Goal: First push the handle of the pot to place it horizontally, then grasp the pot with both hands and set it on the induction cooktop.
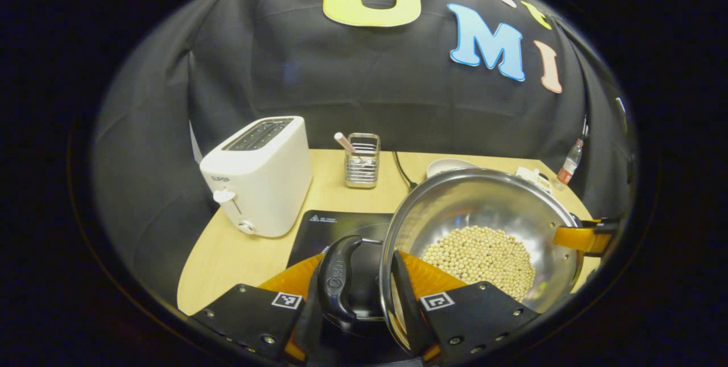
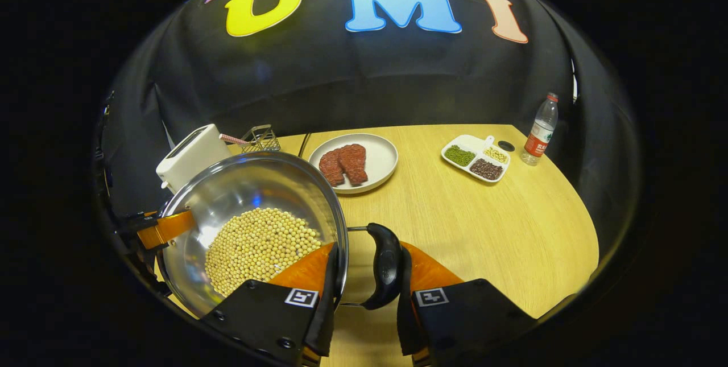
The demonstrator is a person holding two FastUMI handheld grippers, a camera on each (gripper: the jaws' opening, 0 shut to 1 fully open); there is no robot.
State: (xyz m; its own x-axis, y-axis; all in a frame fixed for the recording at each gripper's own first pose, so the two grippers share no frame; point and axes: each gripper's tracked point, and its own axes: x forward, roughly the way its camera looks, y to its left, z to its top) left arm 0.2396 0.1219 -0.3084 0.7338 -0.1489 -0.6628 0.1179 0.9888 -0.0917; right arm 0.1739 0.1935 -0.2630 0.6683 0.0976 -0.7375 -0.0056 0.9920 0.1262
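1. Steel pot [image 1: 483, 230] of beans, at 1 o'clock above the induction cooktop [image 1: 335, 230].
2. Left tool [image 1: 364, 299] clamps one side handle [image 1: 338, 281].
3. Right tool [image 2: 367, 293] clamps the other handle [image 2: 387, 264].

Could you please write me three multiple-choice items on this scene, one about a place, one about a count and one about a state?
1. Where is the round plate with the two red slabs?
A. On the table, beyond the pot
B. On top of the toaster
C. Inside the pot

2. How many compartments does the divided dish have?
A. Two
B. Three
C. Five

3. What does the pot hold?
A. Water
B. Nothing
C. Pale round beans

Answers:
1 A, the right gripper view shows it lying on the wood behind the pot's rim.
2 B, one green, one dark and one pale filling, each in its own section.
3 C, both views show beans heaped on the pot's bottom.
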